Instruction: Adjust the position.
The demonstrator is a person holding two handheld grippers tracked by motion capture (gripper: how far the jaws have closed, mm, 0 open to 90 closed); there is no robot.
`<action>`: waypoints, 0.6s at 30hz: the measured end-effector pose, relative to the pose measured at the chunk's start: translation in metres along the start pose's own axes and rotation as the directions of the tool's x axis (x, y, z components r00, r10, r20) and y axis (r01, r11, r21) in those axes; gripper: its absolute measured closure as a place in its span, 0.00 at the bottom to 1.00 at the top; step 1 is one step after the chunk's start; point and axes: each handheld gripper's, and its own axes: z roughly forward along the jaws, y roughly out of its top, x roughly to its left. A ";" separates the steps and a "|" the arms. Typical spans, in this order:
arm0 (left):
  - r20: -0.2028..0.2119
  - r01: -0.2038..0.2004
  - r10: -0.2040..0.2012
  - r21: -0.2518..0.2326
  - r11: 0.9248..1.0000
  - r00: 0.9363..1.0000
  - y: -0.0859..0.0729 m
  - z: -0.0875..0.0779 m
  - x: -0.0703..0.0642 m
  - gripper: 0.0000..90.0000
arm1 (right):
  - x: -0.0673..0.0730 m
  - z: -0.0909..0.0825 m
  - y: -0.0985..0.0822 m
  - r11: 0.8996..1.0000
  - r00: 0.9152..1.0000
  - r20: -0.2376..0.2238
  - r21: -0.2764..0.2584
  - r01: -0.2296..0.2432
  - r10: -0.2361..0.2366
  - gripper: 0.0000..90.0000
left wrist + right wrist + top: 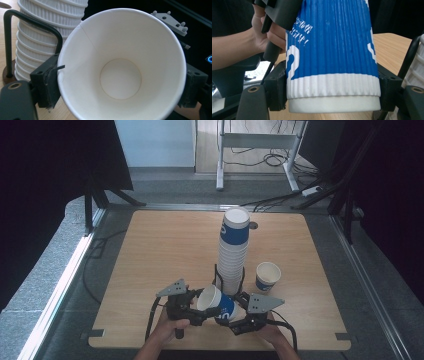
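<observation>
Already one cup (267, 276) stands right of the stack (233, 254); both the left gripper (202, 305) and right gripper (235, 316) clamp a second cup (218, 304) before the stack, not yet placed.

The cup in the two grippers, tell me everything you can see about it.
The cup is ribbed paper, blue with white lettering, a white band near its base and a plain white, empty inside. It lies tilted above the table's near edge, mouth toward the left gripper, whose jaws clamp its rim. The right gripper clamps its base end.
</observation>
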 end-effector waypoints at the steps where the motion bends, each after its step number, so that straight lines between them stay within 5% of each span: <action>1: 0.004 0.004 -0.004 -0.001 1.000 1.000 0.000 0.000 0.001 0.13 | 0.000 0.000 0.000 1.000 1.000 0.001 -0.002 0.003 -0.003 0.31; 8: 0.022 0.039 -0.040 0.024 0.999 0.999 -0.002 0.005 0.003 0.12 | 0.002 0.000 0.001 1.000 1.000 0.006 0.000 0.017 -0.017 0.31; 18: 0.023 0.021 -0.021 0.036 0.999 1.000 -0.003 0.006 0.002 0.16 | 0.002 0.002 0.000 0.999 1.000 0.007 0.014 0.030 -0.030 0.31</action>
